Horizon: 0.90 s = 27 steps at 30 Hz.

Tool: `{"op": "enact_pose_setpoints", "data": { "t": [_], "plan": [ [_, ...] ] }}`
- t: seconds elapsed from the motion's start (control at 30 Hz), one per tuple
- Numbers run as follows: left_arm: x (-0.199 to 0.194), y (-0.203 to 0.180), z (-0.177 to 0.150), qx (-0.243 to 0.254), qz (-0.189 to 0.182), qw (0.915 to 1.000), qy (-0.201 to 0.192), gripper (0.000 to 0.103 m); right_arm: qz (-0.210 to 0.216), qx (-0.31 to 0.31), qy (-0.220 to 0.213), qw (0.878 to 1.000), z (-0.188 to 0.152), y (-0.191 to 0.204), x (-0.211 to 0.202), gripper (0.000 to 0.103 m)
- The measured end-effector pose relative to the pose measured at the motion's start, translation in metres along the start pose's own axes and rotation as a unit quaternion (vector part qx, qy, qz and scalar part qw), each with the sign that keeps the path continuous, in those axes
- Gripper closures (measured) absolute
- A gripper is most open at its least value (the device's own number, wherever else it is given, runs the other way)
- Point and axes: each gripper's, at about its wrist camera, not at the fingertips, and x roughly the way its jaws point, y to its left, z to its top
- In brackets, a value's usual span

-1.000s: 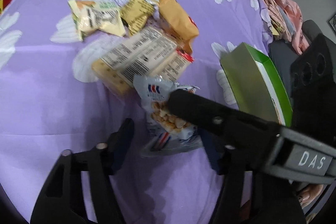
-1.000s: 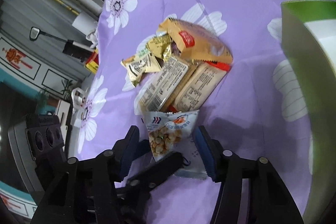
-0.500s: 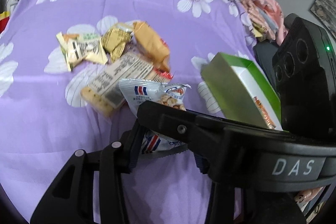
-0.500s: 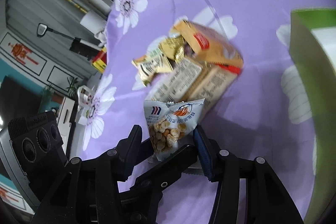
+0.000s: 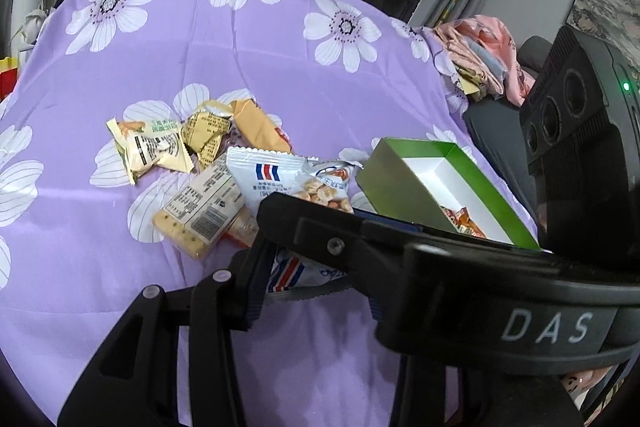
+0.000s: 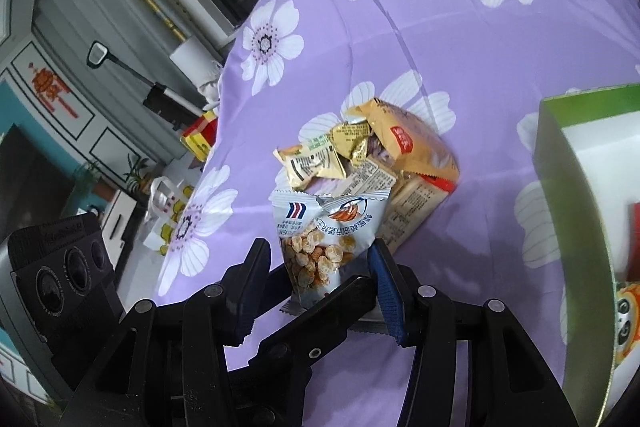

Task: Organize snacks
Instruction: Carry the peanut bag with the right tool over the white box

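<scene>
Purple flowered cloth [image 5: 200,39] is covering the table. Both the left gripper [image 5: 312,263] and right gripper [image 6: 320,279] are pinching one white peanut packet [image 6: 320,231], lifted ahead of them. Beyond it, a snack pile [image 5: 200,167] is lying; rightward, a green box [image 5: 452,163] is sitting open.
</scene>
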Motion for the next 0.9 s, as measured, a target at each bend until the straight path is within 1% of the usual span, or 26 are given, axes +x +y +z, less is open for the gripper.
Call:
{"op": "enact_pose_setpoints", "data": {
  "t": [0.2, 0.27, 0.37, 0.43, 0.5, 0.57, 0.67, 0.83, 0.9],
  "plan": [
    [-0.008, -0.009, 0.002, -0.001, -0.002, 0.9998, -0.019, 0.064, -0.004, -0.008, -0.012, 1.0, 0.002, 0.006, -0.009, 0.049],
    [-0.013, -0.018, 0.003, 0.013, 0.0, 0.9995, -0.028, 0.064, -0.01, -0.018, -0.017, 1.0, 0.002, 0.009, -0.015, 0.049],
    [-0.015, -0.034, 0.006, 0.03, -0.003, 0.9987, -0.042, 0.064, -0.03, -0.038, -0.031, 0.998, 0.002, 0.014, -0.029, 0.049],
    [-0.016, -0.046, 0.01, 0.043, -0.001, 0.9979, -0.047, 0.064, -0.04, -0.04, -0.042, 0.997, 0.005, 0.012, -0.039, 0.049],
    [-0.016, -0.055, 0.014, 0.053, -0.001, 0.9973, -0.052, 0.064, -0.04, -0.035, -0.054, 0.997, 0.006, 0.008, -0.048, 0.049],
    [-0.015, -0.064, 0.017, 0.061, -0.009, 0.9966, -0.054, 0.064, -0.042, -0.031, -0.069, 0.996, 0.009, 0.002, -0.061, 0.049],
    [-0.012, -0.08, 0.021, 0.073, -0.012, 0.9957, -0.055, 0.064, -0.045, -0.025, -0.08, 0.995, 0.013, -0.006, -0.074, 0.049],
    [0.0, -0.107, 0.03, 0.099, -0.023, 0.9936, -0.048, 0.064, -0.053, -0.007, -0.1, 0.994, 0.019, -0.026, -0.096, 0.049],
    [0.002, -0.115, 0.033, 0.106, -0.024, 0.9929, -0.048, 0.064, -0.049, 0.003, -0.11, 0.993, 0.021, -0.035, -0.103, 0.049]
  ]
}}
